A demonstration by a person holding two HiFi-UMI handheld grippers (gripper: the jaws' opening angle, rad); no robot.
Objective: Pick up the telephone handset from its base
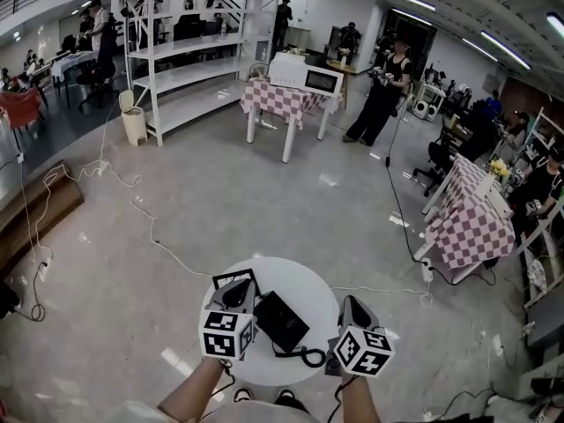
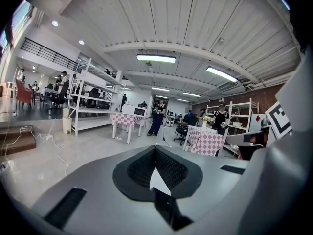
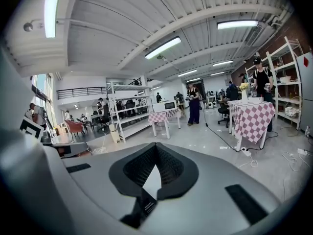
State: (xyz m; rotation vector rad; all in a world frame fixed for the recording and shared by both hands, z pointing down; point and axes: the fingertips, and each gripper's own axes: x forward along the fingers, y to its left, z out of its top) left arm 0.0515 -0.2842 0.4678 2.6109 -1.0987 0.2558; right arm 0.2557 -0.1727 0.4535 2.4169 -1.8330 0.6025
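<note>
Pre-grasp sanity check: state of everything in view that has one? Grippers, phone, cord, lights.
left gripper: shut, empty, not touching the phone.
right gripper: shut, empty, not touching the phone.
telephone: resting on the round table between the grippers, nothing lifted from it.
coiled cord: slack, lying on the table by the phone.
ceiling lights: on.
</note>
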